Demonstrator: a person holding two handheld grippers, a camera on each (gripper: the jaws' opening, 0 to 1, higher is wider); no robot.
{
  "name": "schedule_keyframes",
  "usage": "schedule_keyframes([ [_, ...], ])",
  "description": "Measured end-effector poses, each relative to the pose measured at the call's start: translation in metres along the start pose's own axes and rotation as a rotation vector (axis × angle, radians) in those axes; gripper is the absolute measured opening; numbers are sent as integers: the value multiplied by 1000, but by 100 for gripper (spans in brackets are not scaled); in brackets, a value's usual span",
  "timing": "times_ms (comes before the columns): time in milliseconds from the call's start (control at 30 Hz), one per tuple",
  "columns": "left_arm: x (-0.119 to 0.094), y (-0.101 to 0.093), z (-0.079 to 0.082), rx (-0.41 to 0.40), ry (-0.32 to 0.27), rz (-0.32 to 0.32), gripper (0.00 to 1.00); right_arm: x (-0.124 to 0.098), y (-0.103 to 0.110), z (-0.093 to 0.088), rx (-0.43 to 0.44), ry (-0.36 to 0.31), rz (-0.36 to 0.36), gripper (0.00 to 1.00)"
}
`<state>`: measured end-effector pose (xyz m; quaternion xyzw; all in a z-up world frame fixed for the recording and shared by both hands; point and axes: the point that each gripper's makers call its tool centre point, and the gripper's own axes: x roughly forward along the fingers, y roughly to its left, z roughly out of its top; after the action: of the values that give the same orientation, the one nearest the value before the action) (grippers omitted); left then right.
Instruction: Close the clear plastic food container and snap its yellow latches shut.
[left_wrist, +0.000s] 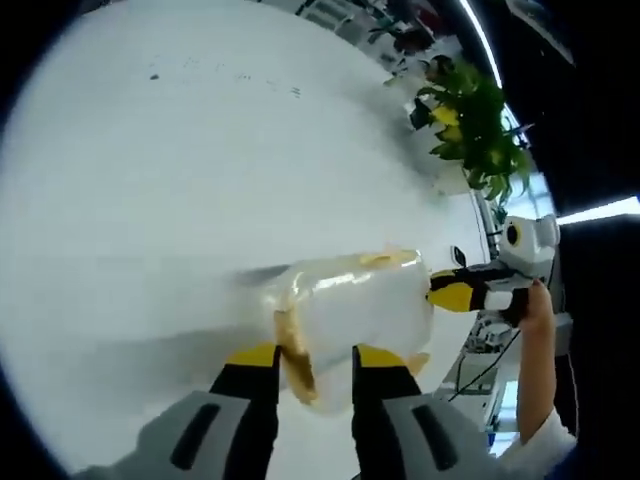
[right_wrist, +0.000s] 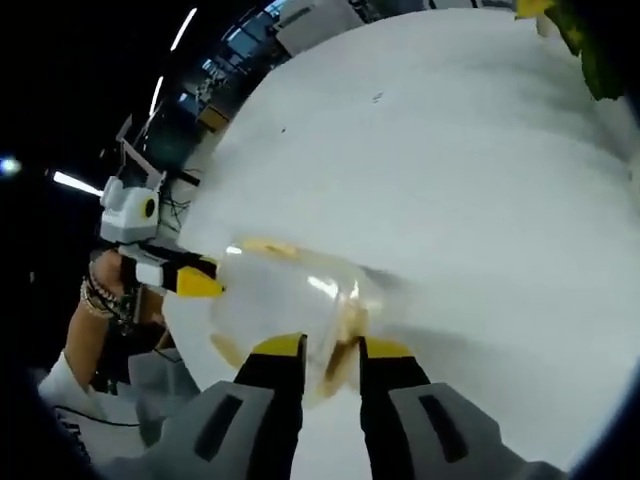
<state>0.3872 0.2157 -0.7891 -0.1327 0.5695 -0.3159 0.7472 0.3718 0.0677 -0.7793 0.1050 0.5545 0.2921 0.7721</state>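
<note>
The clear plastic container (left_wrist: 355, 300) hangs blurred over the white table (left_wrist: 200, 150), held end to end. My left gripper (left_wrist: 317, 355) is shut on its near end, where a yellow latch (left_wrist: 297, 368) sits between the yellow-tipped fingers. My right gripper (left_wrist: 452, 295) comes in from the right and meets the far end. In the right gripper view, the container (right_wrist: 285, 290) lies just beyond my right gripper (right_wrist: 332, 347), which is shut on that end over a yellowish latch (right_wrist: 345, 330). My left gripper (right_wrist: 198, 283) touches the opposite end from the left.
A green potted plant (left_wrist: 465, 120) stands at the table's far right; its leaves (right_wrist: 595, 55) hang at the top right of the right gripper view. A person's hand (left_wrist: 535, 310) and braceleted wrist (right_wrist: 100, 295) hold the grippers. The table (right_wrist: 450, 150) stretches wide behind.
</note>
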Motion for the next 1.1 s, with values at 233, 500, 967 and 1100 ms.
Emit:
schedule_keyframes([
  [233, -25, -9, 28, 109, -269, -7, 20, -13, 8, 31, -250, -92, -150, 5],
  [500, -33, -43, 39, 172, -402, -89, 8, -8, 44, 55, -329, -178, -79, 0],
  [967, 15, -78, 14, 298, -308, -142, 0, 29, 61, 55, -374, -110, -5, 0],
  [1100, 21, -86, -1, 313, -249, -181, 0, 32, 59, 58, -379, -104, -16, 0],
])
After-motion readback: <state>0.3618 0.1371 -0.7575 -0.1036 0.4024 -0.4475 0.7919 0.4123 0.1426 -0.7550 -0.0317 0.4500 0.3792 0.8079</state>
